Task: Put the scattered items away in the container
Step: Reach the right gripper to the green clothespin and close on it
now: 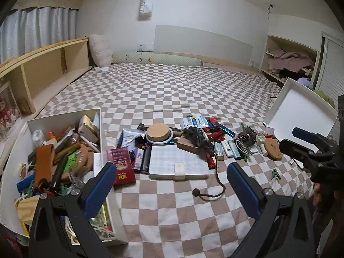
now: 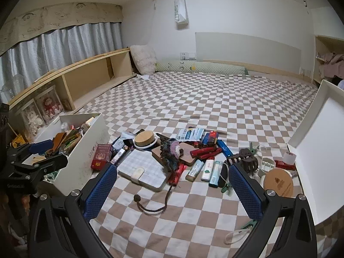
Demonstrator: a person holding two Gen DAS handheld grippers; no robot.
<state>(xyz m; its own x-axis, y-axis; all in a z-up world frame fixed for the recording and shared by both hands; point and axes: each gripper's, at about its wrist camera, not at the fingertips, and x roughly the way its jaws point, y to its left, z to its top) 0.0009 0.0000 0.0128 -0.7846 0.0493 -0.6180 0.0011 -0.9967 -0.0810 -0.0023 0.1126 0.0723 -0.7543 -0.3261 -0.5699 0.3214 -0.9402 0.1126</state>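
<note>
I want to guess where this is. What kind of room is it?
Most likely a bedroom: a big bed with a checkered sheet, a fluffy pillow by the wall, and curtains over a window.

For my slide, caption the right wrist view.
Open right gripper hovers over clutter on the checkered bedspread, white box at left.

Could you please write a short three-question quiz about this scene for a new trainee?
1. True or false: the white container stands empty.
2. What lies on the white ring: A a wooden lid, B a lighter, C a hair claw?
3. Fill in: both the left gripper and the right gripper are ____.

Key: 1 false, it already holds many items. 2 A, the wooden lid. 3 open, holding nothing.
</note>
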